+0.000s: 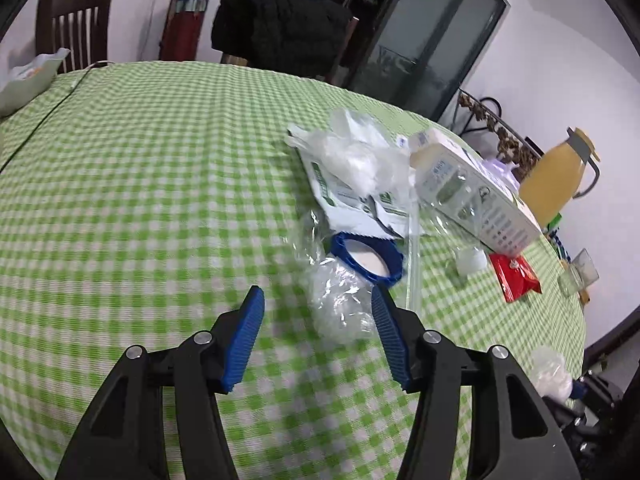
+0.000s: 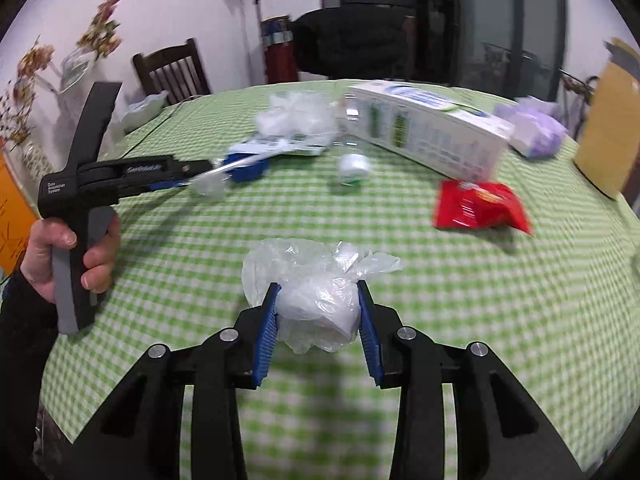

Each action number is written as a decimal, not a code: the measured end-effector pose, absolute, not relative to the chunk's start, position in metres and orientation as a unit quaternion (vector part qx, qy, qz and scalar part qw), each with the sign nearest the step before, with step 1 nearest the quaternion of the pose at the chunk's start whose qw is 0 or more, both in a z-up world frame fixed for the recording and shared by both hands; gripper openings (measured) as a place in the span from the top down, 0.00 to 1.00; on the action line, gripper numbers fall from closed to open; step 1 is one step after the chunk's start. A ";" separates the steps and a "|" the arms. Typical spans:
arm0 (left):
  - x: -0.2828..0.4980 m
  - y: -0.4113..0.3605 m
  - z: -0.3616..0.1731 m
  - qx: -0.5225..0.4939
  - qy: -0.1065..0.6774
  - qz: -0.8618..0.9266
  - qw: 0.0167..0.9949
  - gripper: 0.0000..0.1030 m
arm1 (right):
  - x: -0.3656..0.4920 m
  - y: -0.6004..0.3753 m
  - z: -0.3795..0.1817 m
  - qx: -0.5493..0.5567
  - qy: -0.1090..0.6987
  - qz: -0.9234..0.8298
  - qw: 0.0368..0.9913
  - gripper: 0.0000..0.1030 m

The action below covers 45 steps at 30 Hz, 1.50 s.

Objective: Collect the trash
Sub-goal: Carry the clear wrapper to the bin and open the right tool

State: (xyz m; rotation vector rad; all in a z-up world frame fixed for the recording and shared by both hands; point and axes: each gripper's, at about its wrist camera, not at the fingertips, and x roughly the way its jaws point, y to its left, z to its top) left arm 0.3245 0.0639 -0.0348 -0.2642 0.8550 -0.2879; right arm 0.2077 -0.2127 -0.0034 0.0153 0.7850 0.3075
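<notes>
My right gripper [image 2: 317, 294] is shut on a crumpled clear plastic bag [image 2: 316, 304] and holds it over the green checked table [image 2: 480, 300]. My left gripper [image 1: 316, 304] is open; a clear crushed plastic bottle [image 1: 340, 300] with a blue cap ring [image 1: 366, 258] lies by its right finger. Past it lie a white-green wrapper [image 1: 348, 196], a wad of clear plastic [image 1: 356, 156], a white carton box [image 1: 472, 192], a small white cup [image 1: 470, 262] and a red snack packet [image 1: 516, 276]. The right wrist view shows the left gripper [image 2: 192, 178], the red packet [image 2: 480, 208] and the box [image 2: 428, 128].
A jug of yellow juice [image 1: 556, 180] and a small glass [image 1: 578, 276] stand at the table's right edge. A white bag [image 1: 28, 80] lies far left by a wooden chair [image 1: 72, 24]. A purple bag [image 2: 536, 128] lies behind the box.
</notes>
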 end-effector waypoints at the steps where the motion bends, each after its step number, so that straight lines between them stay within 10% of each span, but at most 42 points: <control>1: 0.324 0.061 -0.035 -0.123 0.411 -0.144 0.892 0.63 | 0.204 -0.221 -0.003 0.012 0.381 0.143 0.913 0.64; 5: 0.316 0.049 -0.032 -0.095 0.405 -0.163 0.894 0.76 | 0.189 -0.255 -0.004 0.026 0.381 0.111 0.917 0.64; 27: 0.225 0.033 0.101 -0.064 0.248 -0.102 0.961 0.77 | 0.057 -0.462 0.017 0.152 0.301 -0.075 0.938 0.64; 45: 0.161 -0.282 0.110 0.027 0.272 -0.381 0.883 0.77 | -0.098 -0.654 -0.081 0.263 0.344 -0.293 0.852 0.63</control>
